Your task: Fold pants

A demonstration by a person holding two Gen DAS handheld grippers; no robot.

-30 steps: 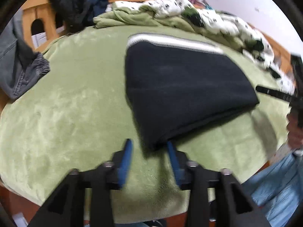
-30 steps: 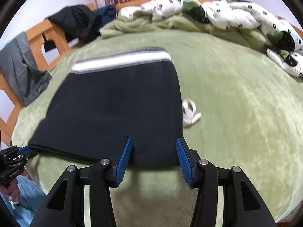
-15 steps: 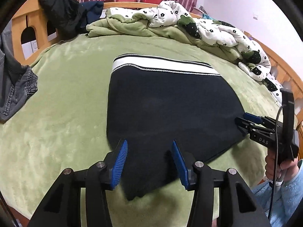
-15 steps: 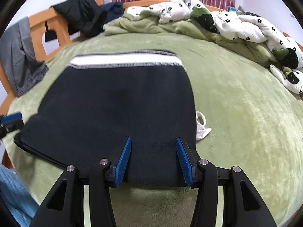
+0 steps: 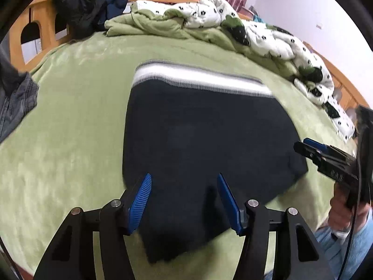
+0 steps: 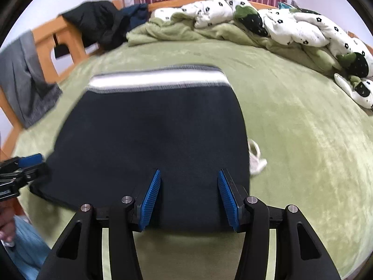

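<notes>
Dark navy folded pants point(image 5: 198, 140) with a white waistband stripe point(image 5: 200, 79) at the far end lie flat on the green bed blanket point(image 5: 70, 140). My left gripper point(image 5: 184, 198) hovers over their near edge, its jaws opening; the cloth lies under them and the pads do not press it. In the right wrist view the same pants point(image 6: 151, 140) fill the middle. My right gripper point(image 6: 188, 196) stands open over the near right part, gripping nothing. Each gripper shows in the other's view: the right gripper point(image 5: 312, 147) and the left gripper point(image 6: 25, 163).
A small white cord or scrap point(image 6: 255, 158) lies by the pants' right edge. Grey jeans point(image 5: 14, 102) hang at the left, and a dark jacket point(image 5: 77, 4) lies on the wooden bed frame point(image 5: 46, 23). A rumpled flowered quilt point(image 5: 268, 35) runs along the far side.
My left gripper has slid from the pants' near corner to over their near edge, and its jaws have widened. The right gripper has shifted a little further over the pants.
</notes>
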